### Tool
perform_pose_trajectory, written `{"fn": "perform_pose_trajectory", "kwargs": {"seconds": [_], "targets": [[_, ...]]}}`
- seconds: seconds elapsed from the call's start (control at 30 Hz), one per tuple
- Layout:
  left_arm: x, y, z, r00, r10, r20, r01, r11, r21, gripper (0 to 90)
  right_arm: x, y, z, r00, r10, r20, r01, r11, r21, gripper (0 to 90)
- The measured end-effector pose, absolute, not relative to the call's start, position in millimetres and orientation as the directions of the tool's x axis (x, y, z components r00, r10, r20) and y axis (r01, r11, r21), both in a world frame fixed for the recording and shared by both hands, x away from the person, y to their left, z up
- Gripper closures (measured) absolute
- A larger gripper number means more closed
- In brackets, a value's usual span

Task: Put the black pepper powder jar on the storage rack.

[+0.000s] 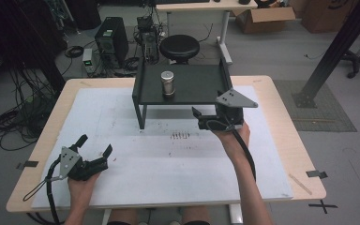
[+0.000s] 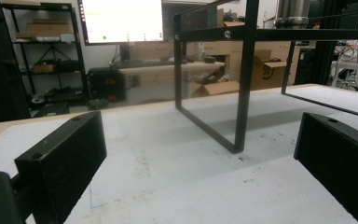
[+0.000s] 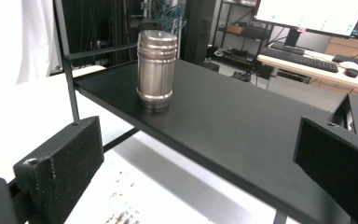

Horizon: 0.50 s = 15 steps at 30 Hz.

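While the weight (image 1: 167, 83) stands upright on the shelf (image 1: 197, 89), at 11 o'clock from the right gripper (image 1: 205, 118), both grippers gape wide and empty; it looks heavy, stiff, slick steel; grip its ribbed middle squarely; left gripper (image 1: 95, 145) idles.

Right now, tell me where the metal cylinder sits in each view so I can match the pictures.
High view: the metal cylinder stands upright on the black shelf, upper centre.
Left gripper view: at the top right edge, the cylinder's base rises above the shelf's front rail.
Right gripper view: upper left of centre, upright on the shelf top.
Shared landmark: the black shelf.
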<state>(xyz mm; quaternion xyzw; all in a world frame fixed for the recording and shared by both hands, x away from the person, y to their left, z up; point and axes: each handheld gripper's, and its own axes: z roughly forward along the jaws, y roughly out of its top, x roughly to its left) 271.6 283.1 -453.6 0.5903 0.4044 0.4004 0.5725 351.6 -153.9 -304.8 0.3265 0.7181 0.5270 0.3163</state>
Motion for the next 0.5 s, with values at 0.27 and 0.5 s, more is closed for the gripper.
{"fn": "perform_pose_trajectory", "kwargs": {"seconds": [0.27,0.5], "targets": [[271.6,283.0,-453.6,0.353,0.936,0.008,0.019,-0.016,1.000,2.6,336.1,-169.6,-331.1,-0.539,0.837,-0.094,0.119,0.186,0.975,1.2],[271.5,282.9,-453.7,0.353,0.936,0.009,0.020,-0.017,1.000,2.6,325.1,-184.9,-351.2,-0.488,0.870,-0.068,0.114,0.140,0.984,1.1]]}}
